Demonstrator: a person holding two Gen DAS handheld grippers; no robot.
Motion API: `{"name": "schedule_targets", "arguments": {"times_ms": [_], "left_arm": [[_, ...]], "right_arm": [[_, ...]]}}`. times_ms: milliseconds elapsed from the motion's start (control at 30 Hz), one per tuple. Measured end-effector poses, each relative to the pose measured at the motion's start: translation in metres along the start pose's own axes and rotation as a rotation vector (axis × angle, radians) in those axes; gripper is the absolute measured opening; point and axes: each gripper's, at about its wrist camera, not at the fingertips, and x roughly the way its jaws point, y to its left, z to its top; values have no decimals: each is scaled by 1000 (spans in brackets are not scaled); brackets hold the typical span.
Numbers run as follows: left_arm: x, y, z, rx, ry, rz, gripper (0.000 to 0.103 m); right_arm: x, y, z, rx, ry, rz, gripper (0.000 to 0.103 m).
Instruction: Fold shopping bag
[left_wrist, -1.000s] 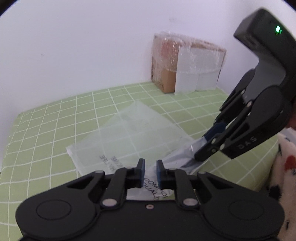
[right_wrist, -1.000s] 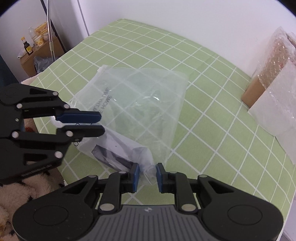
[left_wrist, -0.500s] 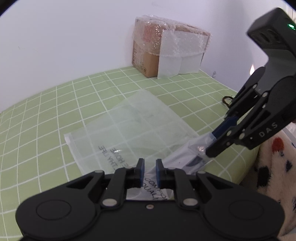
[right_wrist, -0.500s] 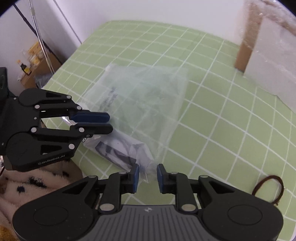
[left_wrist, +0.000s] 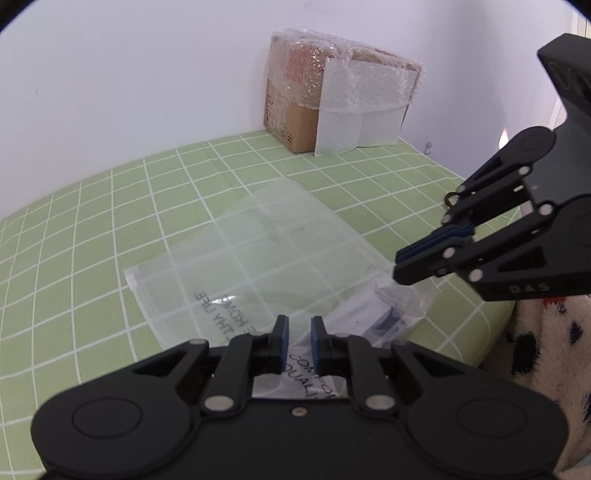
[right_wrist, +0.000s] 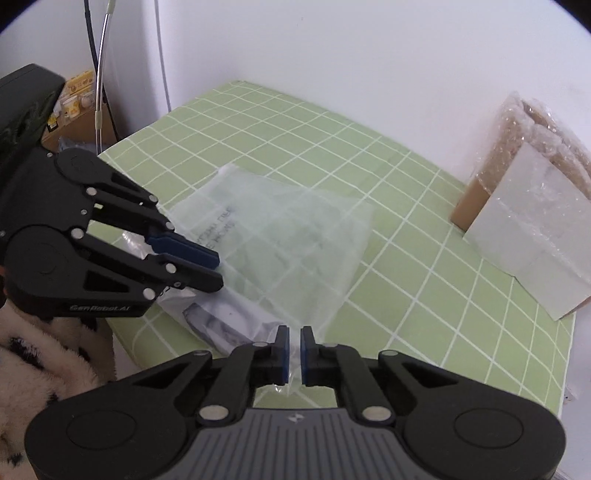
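Broadly, surface: a green worktop (left_wrist: 110, 236) with a white grid pattern is running up to a white wall (left_wrist: 147, 74).
Box: a brown cardboard box (left_wrist: 291, 122), partly wrapped in clear bubble wrap, is standing at the far corner against the wall, well apart from the bag.
Bag: a translucent clear plastic shopping bag (left_wrist: 266, 251) with dark printed lettering is lying flat on the worktop near its front edge; a darker item is showing through the crumpled near corner (right_wrist: 221, 325).
Fabric: a fluffy cream fabric (right_wrist: 40, 365) with black spots is sitting beyond the worktop's front edge.
Left tool: the black left tool (left_wrist: 296, 345) with blue pads is standing narrow, a small gap showing between the pads, and the lettered near edge of the bag is lying between them; whether the pads are pressing it I cannot tell.
Right tool: the black right tool (right_wrist: 291, 350) is closing, its blue pads nearly together, with a thin fold of the bag's near corner running up between them.
Cord: a small dark loop (left_wrist: 452, 199) is lying on the worktop behind the right tool.
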Motion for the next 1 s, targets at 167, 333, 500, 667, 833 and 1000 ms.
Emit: {"name": "schedule_targets", "arguments": {"times_ms": [167,333,500,667,833,1000], "left_arm": [[0,4,0,-21,0,-14,13],[1,7,3,-41,14,-31,13],[2,11,5,-65,27,-48,13],[3,16,7,-84,44,-68,13],[3,19,9,-96,54,-82,12],[3,23,9,-108,56,-101,11]], "right_arm": [[9,-2,-2,31,-8,23,6],[-8,8,-23,-79,-145,-32,24],[-20,31,-53,-305,-151,-107,32],[-10,51,-72,-512,-121,-160,33],[1,65,-76,-694,-139,-247,38],[11,74,-87,-947,-169,-352,43]]}}
